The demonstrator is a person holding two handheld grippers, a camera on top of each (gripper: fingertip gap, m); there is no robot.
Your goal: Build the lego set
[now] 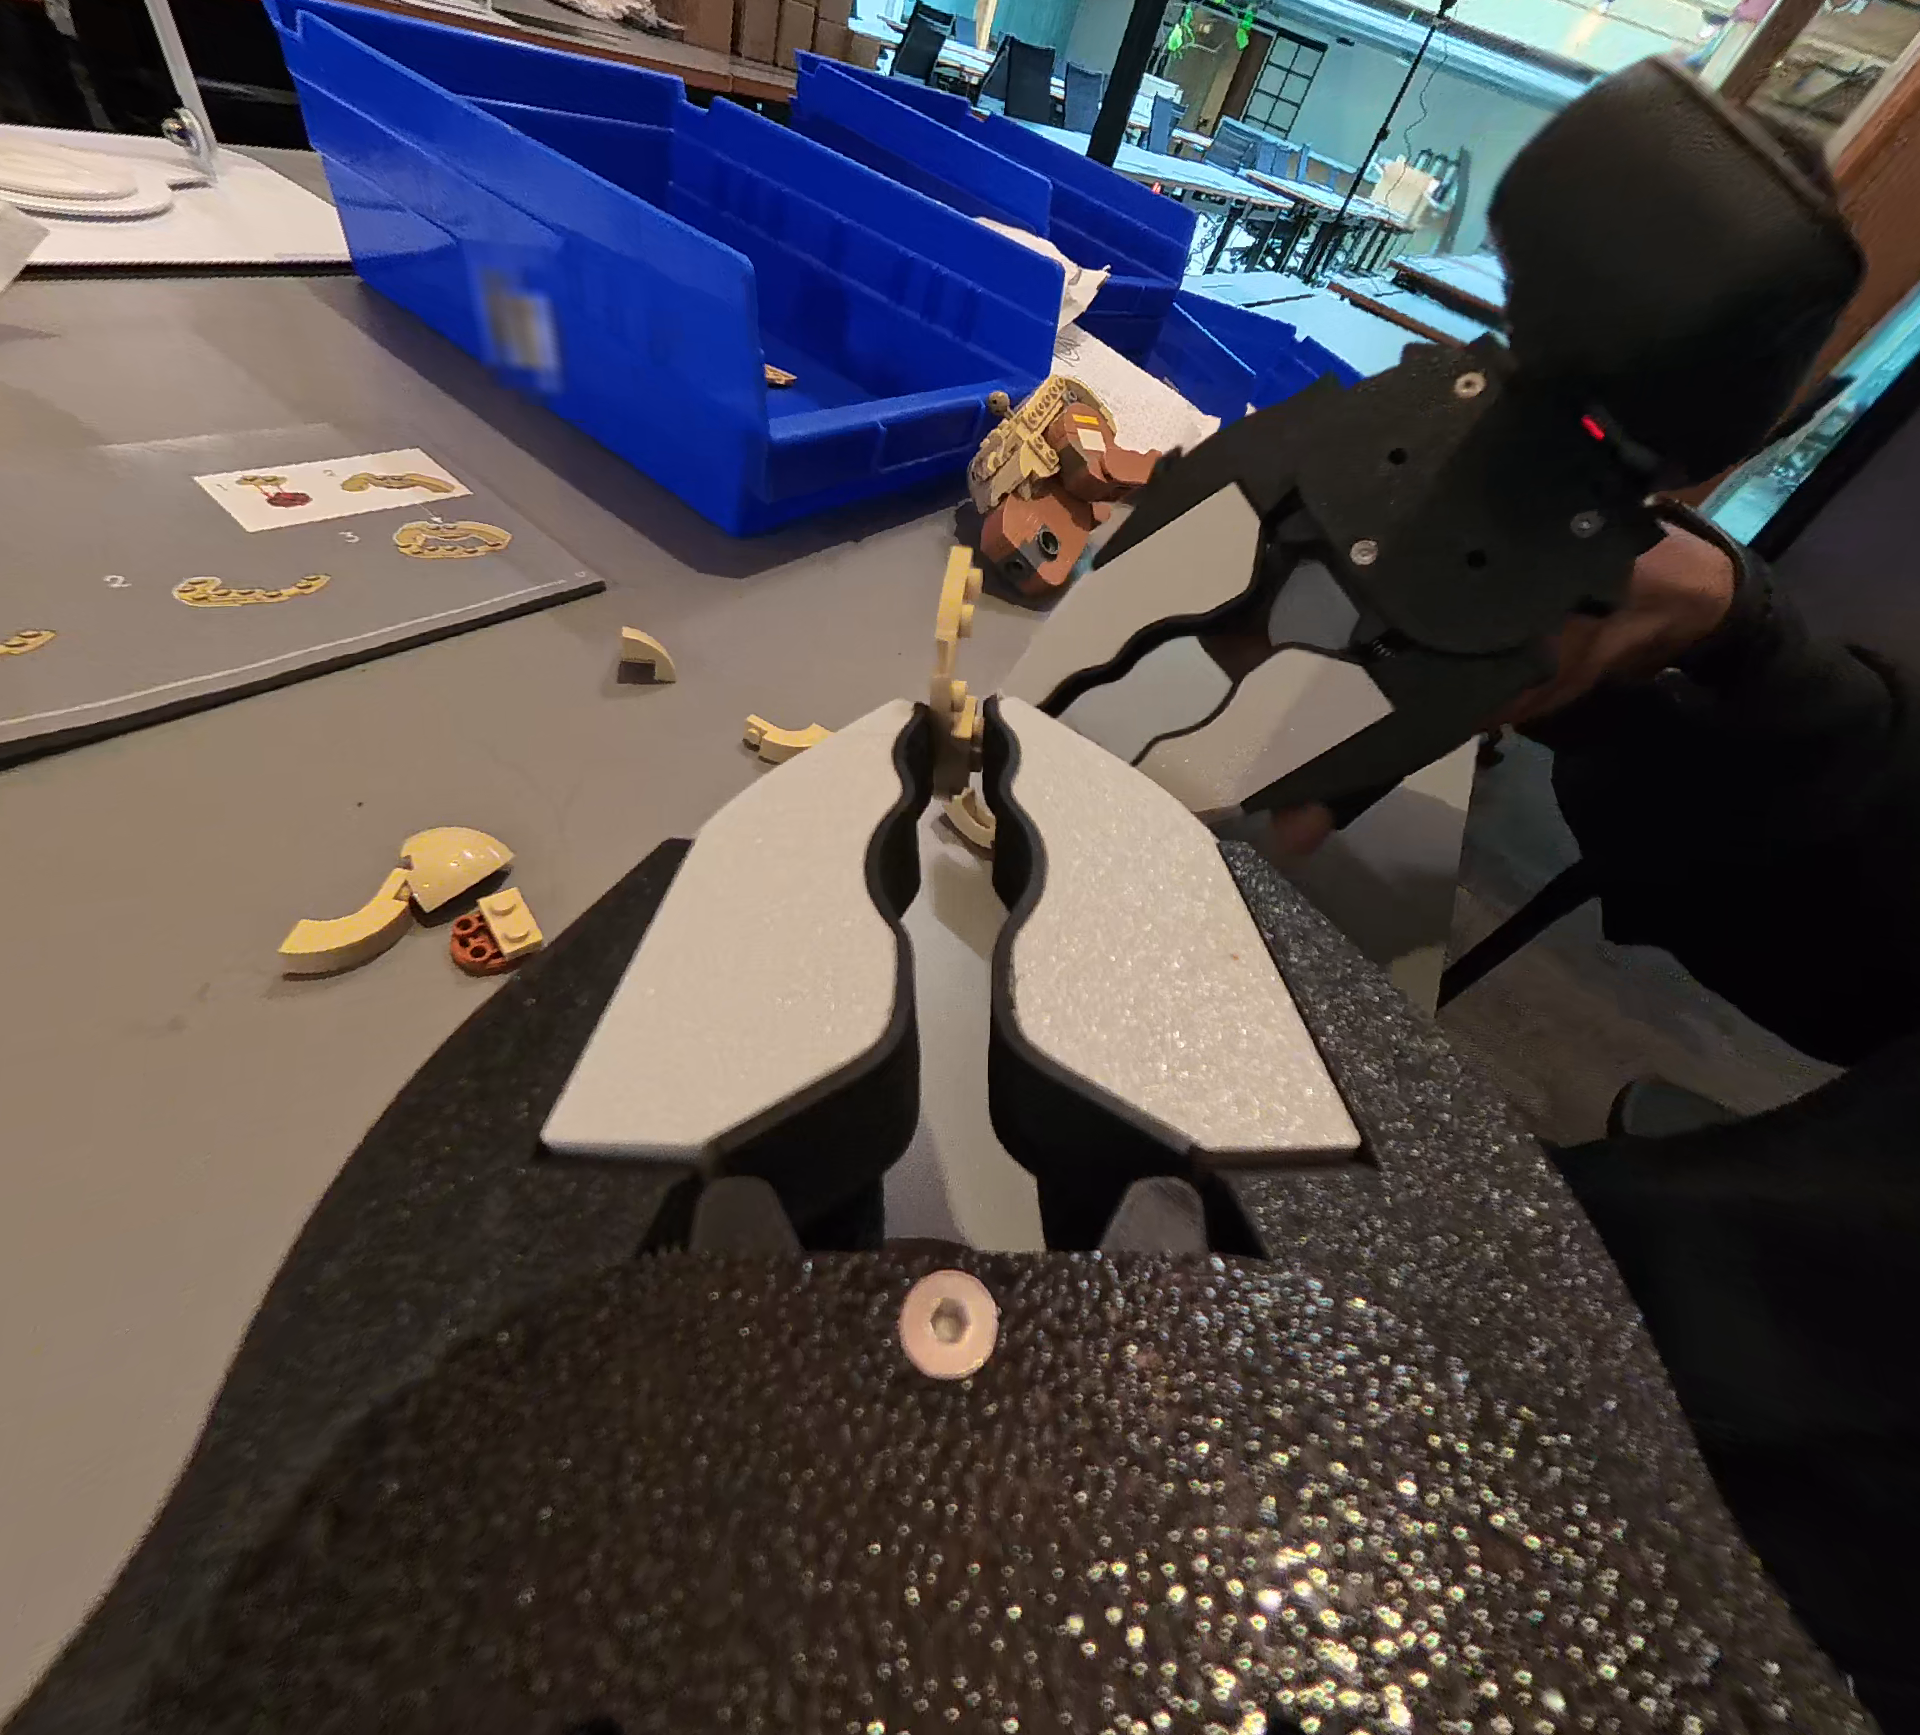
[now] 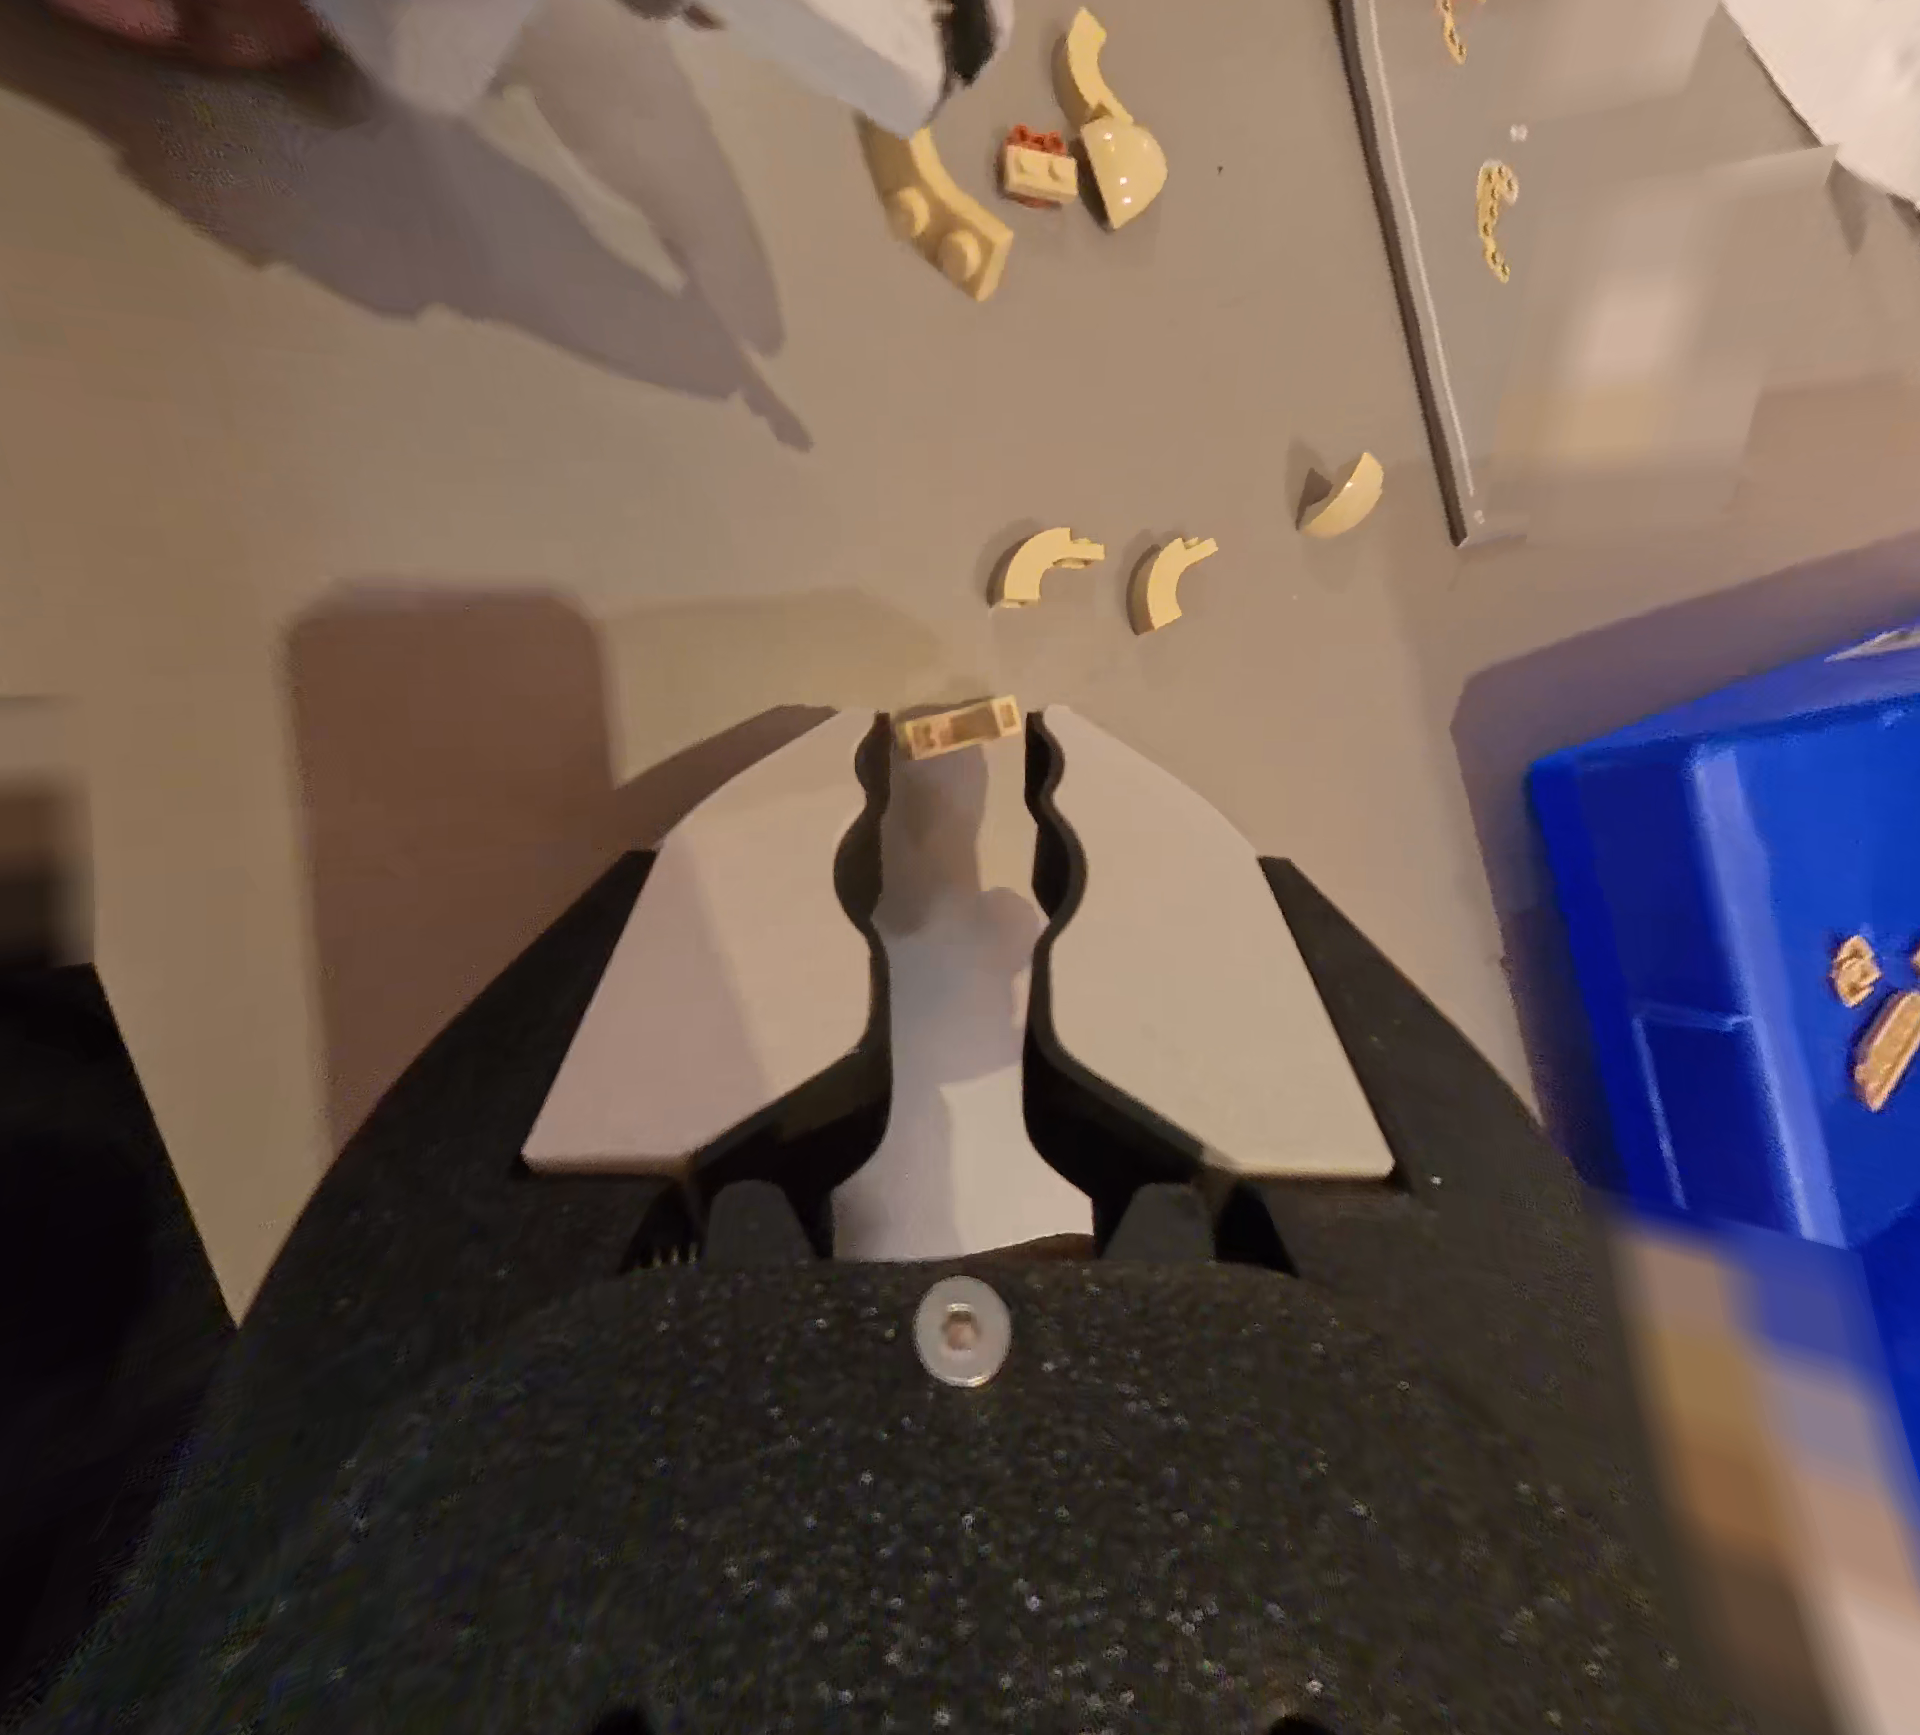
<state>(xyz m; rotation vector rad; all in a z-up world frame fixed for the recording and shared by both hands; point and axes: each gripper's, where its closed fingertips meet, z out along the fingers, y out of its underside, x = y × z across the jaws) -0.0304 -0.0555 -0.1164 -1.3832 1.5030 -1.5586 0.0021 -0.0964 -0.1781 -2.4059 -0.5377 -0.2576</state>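
Observation:
My left gripper [image 1: 954, 719] is shut on a tan curved studded plate [image 1: 956, 615]. The plate stands upright out of its fingertips, above the grey table [image 1: 312, 1114]. In the right wrist view, the left gripper [image 2: 951, 64] reaches in from the top. The plate's studded end [image 2: 940, 220] juts past its tips. My right gripper [image 2: 956, 735] is shut on a small tan brick [image 2: 958, 729]. The brick spans crosswise from pad to pad, underside towards the camera. In the left wrist view, the right gripper [image 1: 1086, 735] hangs just right of my left fingertips, and the brick is hidden there.
Two blue bins [image 1: 623, 283] stand behind, one also at the right [image 2: 1714, 958] with tan parts inside. A brown and tan model [image 1: 1049, 480] sits by the bin. An instruction sheet [image 1: 260, 563] lies at the left. Loose tan arches [image 2: 1044, 568], a dome [image 1: 457, 864] and a small brown brick [image 1: 478, 942] lie around. There is about 8 centimetres between the tips of the two grippers. Between my left fingertips and the dome [image 1: 457, 864] there is roughly 11 centimetres. The right camera catches it too, in the right wrist view [image 2: 1121, 169].

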